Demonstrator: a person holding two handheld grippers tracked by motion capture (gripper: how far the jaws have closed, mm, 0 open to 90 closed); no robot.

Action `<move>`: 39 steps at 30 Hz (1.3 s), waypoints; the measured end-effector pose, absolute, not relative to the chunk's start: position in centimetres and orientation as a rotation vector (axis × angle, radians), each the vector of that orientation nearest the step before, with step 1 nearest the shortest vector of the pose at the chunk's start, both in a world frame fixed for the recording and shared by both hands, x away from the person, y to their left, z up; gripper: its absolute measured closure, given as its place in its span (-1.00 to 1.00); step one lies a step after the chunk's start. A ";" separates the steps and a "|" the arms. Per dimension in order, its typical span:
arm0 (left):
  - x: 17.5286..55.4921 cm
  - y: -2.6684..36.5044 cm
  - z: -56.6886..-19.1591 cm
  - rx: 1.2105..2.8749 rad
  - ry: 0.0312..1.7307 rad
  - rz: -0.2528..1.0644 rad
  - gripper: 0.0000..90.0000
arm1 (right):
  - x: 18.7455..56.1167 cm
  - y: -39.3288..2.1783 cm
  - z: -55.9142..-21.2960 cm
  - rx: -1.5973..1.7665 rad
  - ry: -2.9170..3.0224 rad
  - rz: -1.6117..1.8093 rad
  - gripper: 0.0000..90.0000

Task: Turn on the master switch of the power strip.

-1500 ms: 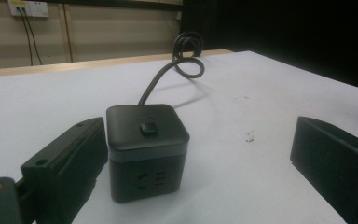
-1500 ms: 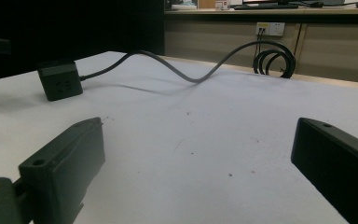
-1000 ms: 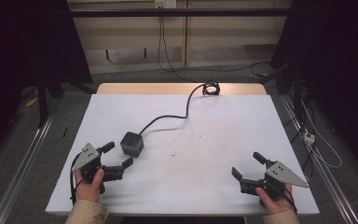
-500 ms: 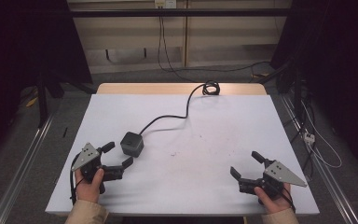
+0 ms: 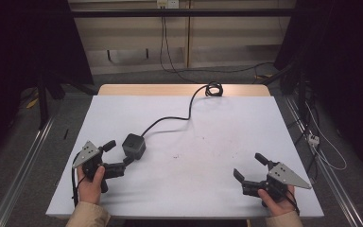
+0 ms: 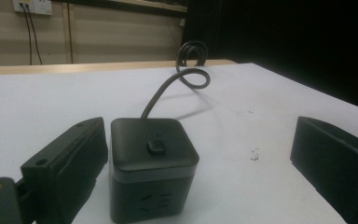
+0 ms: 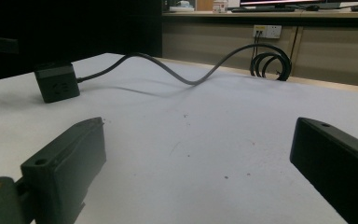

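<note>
The black cube socket (image 5: 133, 145) stands upright on the white tabletop (image 5: 227, 142), left of centre and towards the person's side. Its top face carries a small square button (image 6: 155, 148), and the side face turned to the left hand-held gripper's camera shows outlet openings (image 6: 154, 201). A black cable (image 5: 175, 118) leaves the far side of the cube, snakes across the tabletop and ends in a coil (image 5: 213, 88) at the far edge, on the bare wooden strip there. The slack in the cable suggests that the cube can be shifted or lifted without pulling taut.

The left hand-held gripper (image 5: 118, 155) sits just beside the cube, with its jaws spread apart. In the left gripper view, the cube lies between the two jaws, close against one jaw (image 6: 70, 163) and well apart from the other (image 6: 335, 163); whether the near jaw touches the cube cannot be told. This off-centre placement indicates an approach to grasp the cube by its side walls. The jaws would need centring before closing, otherwise the cube is likely to be pushed sideways.

The right hand-held gripper (image 5: 249, 170) rests low over the tabletop near the front right corner, well apart from the cube, with jaws spread and nothing between them. Its camera looks across the bare surface towards the cube (image 7: 57, 82) and the cable (image 7: 191, 70). It appears to be parked clear of the working area.
</note>
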State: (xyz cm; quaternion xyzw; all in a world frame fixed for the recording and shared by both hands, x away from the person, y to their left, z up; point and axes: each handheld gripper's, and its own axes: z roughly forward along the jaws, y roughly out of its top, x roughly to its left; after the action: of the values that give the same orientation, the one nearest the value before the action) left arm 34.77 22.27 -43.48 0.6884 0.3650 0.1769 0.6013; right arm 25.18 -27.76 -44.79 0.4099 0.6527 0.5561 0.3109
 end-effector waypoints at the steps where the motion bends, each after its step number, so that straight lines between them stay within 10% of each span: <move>1: 34.8 22.3 -43.4 1.586 0.851 0.408 -0.92 | 25.2 -27.7 -44.8 1.082 1.724 1.469 -0.94; 39: 36.1 21.8 -42.4 1.619 0.819 0.437 -0.49 | 25.6 -27.4 -44.9 1.078 1.736 1.476 -0.93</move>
State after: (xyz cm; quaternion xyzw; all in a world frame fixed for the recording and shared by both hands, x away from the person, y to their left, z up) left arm 36.08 21.78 -42.44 0.6971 0.3525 0.1881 0.5953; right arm 25.58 -27.38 -44.85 0.4072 0.6557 0.5576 0.3055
